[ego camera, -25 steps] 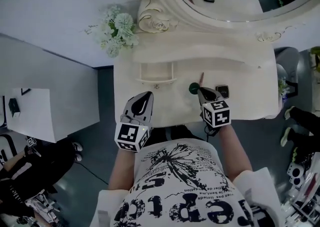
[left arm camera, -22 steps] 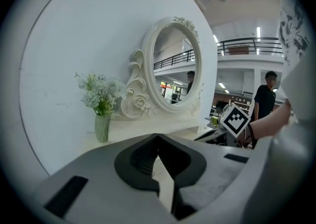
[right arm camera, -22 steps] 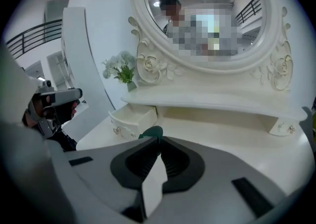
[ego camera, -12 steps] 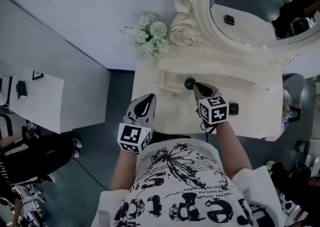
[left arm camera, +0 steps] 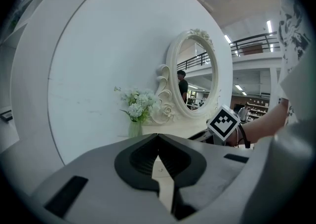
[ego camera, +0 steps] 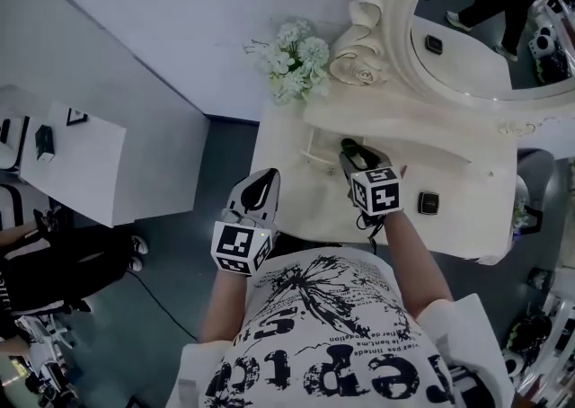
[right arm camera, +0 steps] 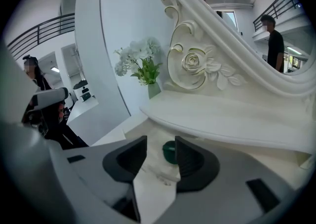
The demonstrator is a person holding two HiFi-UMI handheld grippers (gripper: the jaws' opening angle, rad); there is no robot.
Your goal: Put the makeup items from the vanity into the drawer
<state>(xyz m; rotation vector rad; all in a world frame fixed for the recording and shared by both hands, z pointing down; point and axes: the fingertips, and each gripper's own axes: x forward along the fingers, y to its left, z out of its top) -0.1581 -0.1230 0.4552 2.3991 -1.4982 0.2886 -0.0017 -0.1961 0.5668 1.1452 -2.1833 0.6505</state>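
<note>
A small dark green round makeup item (ego camera: 348,142) (right arm camera: 169,152) lies between the jaws of my right gripper (ego camera: 353,155) (right arm camera: 159,145), over the open drawer (ego camera: 316,153) at the back left of the cream vanity (ego camera: 467,217). The jaws are opening: the item rests near the right pad, and a gap shows on its left side. A black compact (ego camera: 429,203) lies on the vanity top to the right of that gripper. My left gripper (ego camera: 262,176) (left arm camera: 158,138) hangs off the vanity's front left edge, shut and with nothing in it.
An oval mirror (ego camera: 476,29) in an ornate cream frame stands at the vanity's back. A vase of white flowers (ego camera: 296,60) stands at the back left corner. A raised shelf (right arm camera: 232,119) overhangs the drawer. A white side table (ego camera: 72,164) stands far left.
My right gripper has carried the green item from the middle of the vanity top back and left to the drawer, and its jaws have parted. The left gripper has stayed put.
</note>
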